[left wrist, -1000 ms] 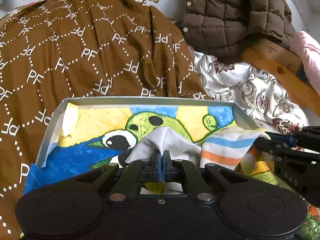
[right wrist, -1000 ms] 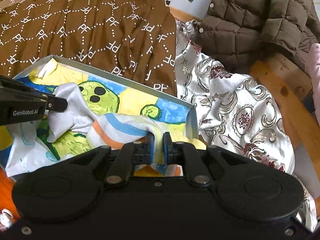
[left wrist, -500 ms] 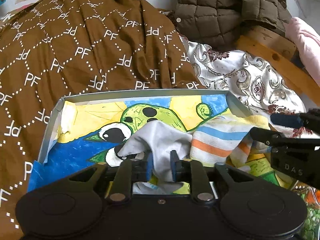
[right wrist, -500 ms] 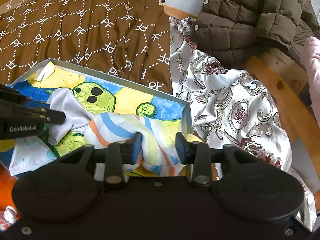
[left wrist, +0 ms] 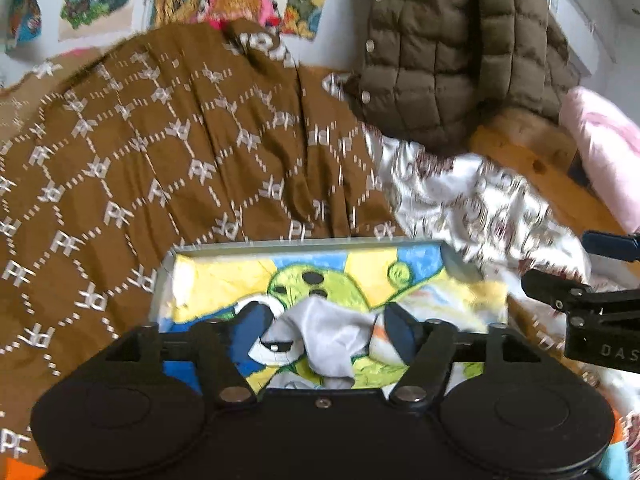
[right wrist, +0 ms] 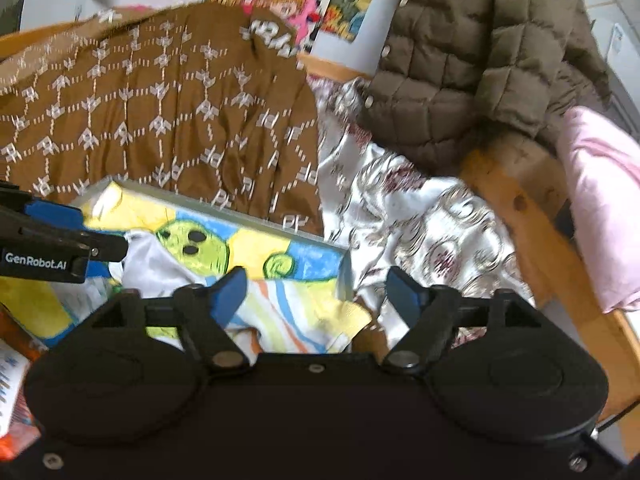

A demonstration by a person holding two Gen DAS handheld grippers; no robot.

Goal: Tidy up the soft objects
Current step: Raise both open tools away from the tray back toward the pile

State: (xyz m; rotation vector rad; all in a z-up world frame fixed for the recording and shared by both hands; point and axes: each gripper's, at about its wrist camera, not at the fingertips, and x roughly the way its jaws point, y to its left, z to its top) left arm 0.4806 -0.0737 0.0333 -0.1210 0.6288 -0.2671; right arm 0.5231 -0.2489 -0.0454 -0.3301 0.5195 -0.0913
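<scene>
A striped and white garment (left wrist: 328, 332) lies loose in a shallow box (left wrist: 304, 245) whose bottom shows a green cartoon figure. In the right wrist view its striped part (right wrist: 296, 312) hangs near the box's right corner (right wrist: 345, 268). My left gripper (left wrist: 328, 326) is open and empty, raised above the white part. My right gripper (right wrist: 316, 286) is open and empty, raised above the striped part. Each gripper shows at the edge of the other's view.
A brown patterned cloth (left wrist: 168, 152) covers the bed behind the box. A white floral fabric (right wrist: 420, 232) lies to the right. A quilted brown jacket (right wrist: 472, 64) and a pink cloth (right wrist: 600, 200) rest by the wooden bed frame (right wrist: 532, 216). Posters hang on the wall.
Both grippers opened fully, let go of the garment and pulled back upward. The garment now lies in the box.
</scene>
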